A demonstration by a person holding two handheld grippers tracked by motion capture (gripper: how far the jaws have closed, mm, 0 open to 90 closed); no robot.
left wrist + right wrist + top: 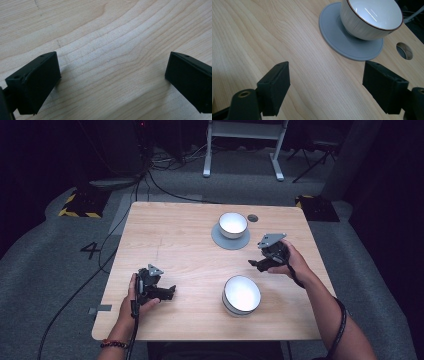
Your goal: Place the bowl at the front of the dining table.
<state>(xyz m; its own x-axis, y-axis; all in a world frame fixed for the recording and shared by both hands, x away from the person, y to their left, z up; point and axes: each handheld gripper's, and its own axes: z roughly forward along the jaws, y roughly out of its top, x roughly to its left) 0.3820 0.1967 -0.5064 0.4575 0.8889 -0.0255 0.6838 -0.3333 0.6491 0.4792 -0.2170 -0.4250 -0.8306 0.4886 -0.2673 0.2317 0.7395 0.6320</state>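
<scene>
A white bowl point(233, 224) stands on a grey round saucer point(222, 240) at the back of the wooden table point(165, 240). A second, larger white bowl point(241, 294) sits near the front. My right gripper point(254, 264) hovers to the right between the two bowls, open and empty. In the right gripper view the bowl point(372, 18) and saucer point(337, 37) lie ahead of the gripper point(325, 82), apart from its jaws. My left gripper point(172, 292) rests at the front left, open. The left gripper view has the gripper point(112, 80) over bare wood.
A round cable hole point(253, 218) is in the table just right of the far bowl, and the right gripper view has this hole point(404, 50) too. Beyond the table lie grey carpet, cables point(165, 190) and a white desk frame point(240, 150).
</scene>
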